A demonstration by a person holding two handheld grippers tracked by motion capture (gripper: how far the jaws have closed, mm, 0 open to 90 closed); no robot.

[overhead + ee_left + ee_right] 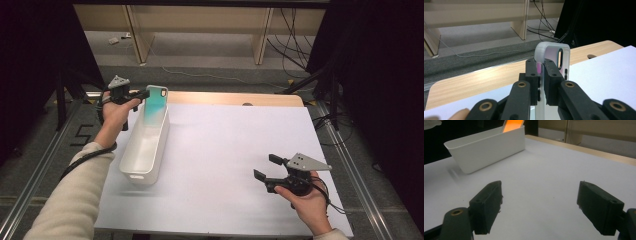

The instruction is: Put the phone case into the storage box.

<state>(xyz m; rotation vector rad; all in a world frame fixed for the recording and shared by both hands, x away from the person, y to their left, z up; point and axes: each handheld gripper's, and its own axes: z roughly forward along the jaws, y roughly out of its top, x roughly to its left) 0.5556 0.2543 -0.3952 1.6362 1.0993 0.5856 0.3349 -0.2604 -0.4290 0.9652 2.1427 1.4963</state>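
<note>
Table [235, 150]: white sheet over a wooden top, wood showing along the far edge at 12 o'clock.

Bin [145, 145]: long white tub, standing on the sheet at about 9 o'clock, its length running near to far. In the right gripper view it [486, 147] sits at 11 o'clock, well apart from that gripper.

Right gripper [267, 169]: at 4 o'clock on the table, low over the sheet, jaws spread wide with nothing between them [539, 207].

Left gripper [142, 95]: at 10 o'clock, above the bin's far end, jaws closed tight on the case's edge [541, 72].

Case [156, 104]: translucent phone case, teal-tinted in the high view, upright and tilted, lower end inside the bin's far end, camera cut-out uppermost [554, 56].
</note>
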